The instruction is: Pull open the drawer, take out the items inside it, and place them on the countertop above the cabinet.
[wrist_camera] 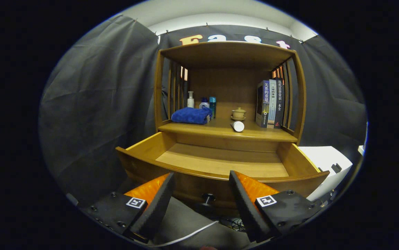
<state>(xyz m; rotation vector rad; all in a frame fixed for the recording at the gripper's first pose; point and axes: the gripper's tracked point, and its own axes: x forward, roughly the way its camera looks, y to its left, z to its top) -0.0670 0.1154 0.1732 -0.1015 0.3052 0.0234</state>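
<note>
A wooden cabinet stands ahead with its drawer (220, 163) pulled open; the part of the drawer floor I can see is bare. The drawer's dark knob (208, 198) sits low on the front panel, between my fingers. My gripper (201, 180) is open, its fingers spread wide in front of the drawer front and holding nothing. On the countertop (216, 130) above the drawer lie a folded blue towel (190, 115) at the left and a white tube (237, 126) on its side near the front edge.
Behind the towel stand three small bottles (202, 102). A small lidded ceramic pot (238, 113) sits mid-counter, and books (270, 103) stand upright at the right. A white box (326, 159) is beside the cabinet on the right. A white cable (189, 234) runs below.
</note>
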